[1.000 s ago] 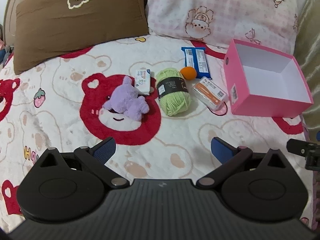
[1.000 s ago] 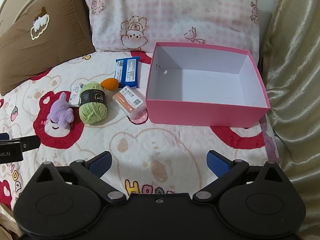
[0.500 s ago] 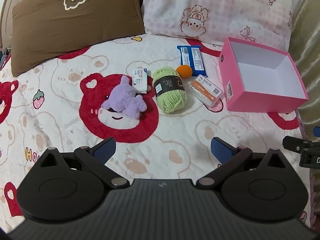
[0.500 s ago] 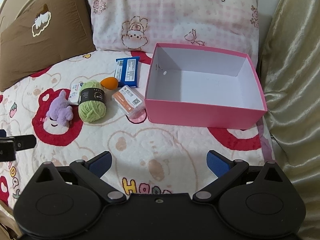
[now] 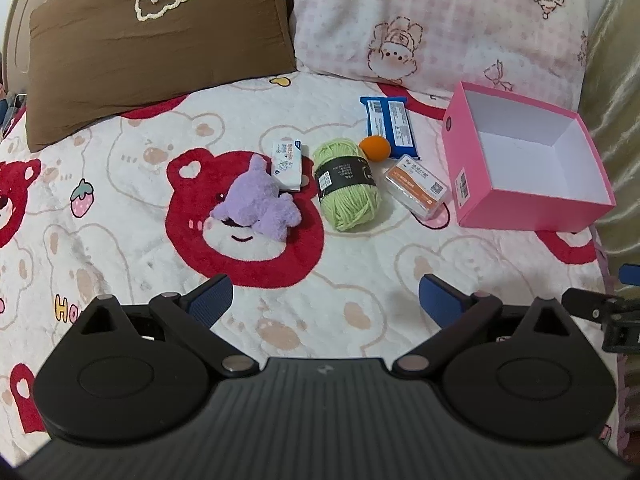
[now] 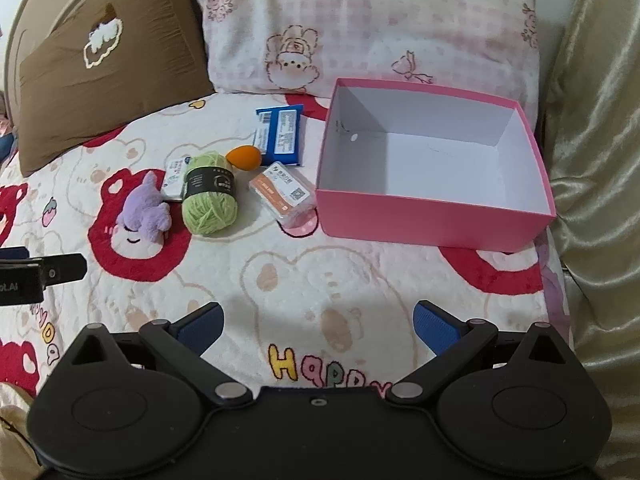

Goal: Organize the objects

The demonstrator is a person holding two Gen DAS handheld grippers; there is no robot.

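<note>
Left gripper (image 5: 324, 298) nearer, blanket (image 6: 320, 280) reads "Happy"

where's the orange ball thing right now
The orange ball lies on the bedspread mid-frame in both views, between the green yarn and the blue packet, left of the pink box.

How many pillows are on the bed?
2. The brown pillow leans at the head of the bed on the left, and the pink checked pillow sits right beside it, behind the pink box. More could be out of view.
</note>
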